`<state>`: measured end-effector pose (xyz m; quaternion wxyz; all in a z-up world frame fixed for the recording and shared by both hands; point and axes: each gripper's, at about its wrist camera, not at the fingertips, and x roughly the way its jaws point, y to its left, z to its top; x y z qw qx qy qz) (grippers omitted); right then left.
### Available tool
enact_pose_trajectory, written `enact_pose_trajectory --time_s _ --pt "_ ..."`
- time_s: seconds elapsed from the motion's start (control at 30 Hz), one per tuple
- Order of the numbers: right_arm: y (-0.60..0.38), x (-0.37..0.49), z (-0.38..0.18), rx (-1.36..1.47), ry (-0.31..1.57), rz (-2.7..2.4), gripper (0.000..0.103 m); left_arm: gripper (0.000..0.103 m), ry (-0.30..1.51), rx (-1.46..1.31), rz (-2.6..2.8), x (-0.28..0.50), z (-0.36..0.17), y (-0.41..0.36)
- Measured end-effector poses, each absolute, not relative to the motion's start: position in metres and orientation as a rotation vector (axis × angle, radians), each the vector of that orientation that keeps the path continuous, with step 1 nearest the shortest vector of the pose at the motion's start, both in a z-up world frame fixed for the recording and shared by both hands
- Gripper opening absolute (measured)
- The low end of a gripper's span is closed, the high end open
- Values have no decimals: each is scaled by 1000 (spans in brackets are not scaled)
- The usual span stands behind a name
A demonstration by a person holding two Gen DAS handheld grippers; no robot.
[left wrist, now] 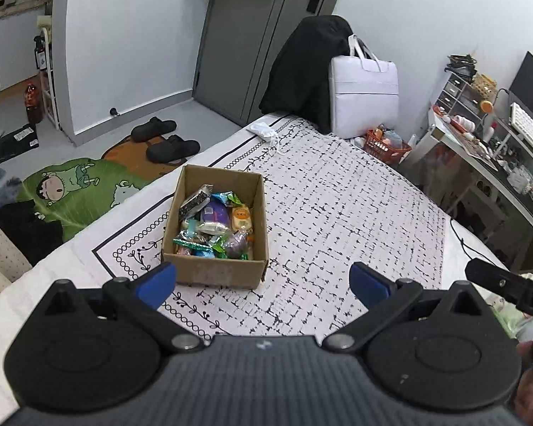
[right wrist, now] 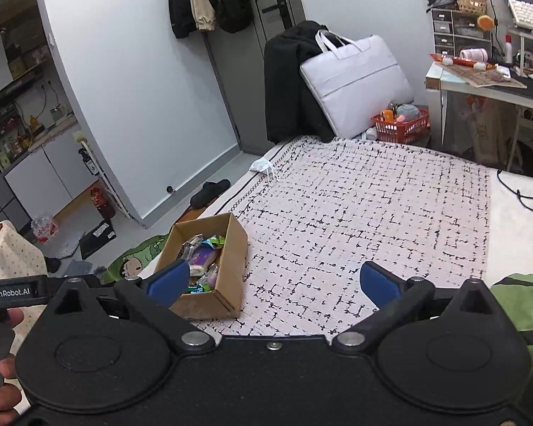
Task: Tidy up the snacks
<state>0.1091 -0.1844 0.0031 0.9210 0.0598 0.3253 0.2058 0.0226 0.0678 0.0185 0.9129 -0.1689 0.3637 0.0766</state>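
Matt brown cardboard box (left wrist: 216, 269), glossy crinkled plastic snack wrappers (left wrist: 213, 225), soft printed cloth bedspread (left wrist: 355, 213)

Black grippers (left wrist: 263, 285), blue-padded jaws.

Box (left wrist: 215, 248) sat on bed cover (left wrist: 355, 213), ahead of left gripper (left wrist: 263, 285), nearer its left finger; snacks (left wrist: 213, 227) inside. Ahead-left of right gripper (right wrist: 273, 285). Face mask (left wrist: 264, 130) at cover's far edge, bag (left wrist: 364, 96) behind. Slippers (left wrist: 163, 142) on floor, far left.

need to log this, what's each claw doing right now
left claw: open, holding nothing
right claw: open, holding nothing
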Motion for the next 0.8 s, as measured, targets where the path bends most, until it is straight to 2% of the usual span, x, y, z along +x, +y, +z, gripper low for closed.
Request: enact_pose_trajectory --time_s 0.8 --pt "-202 66 5 87 631 434 103 103 722 -293 174 -24 18 52"
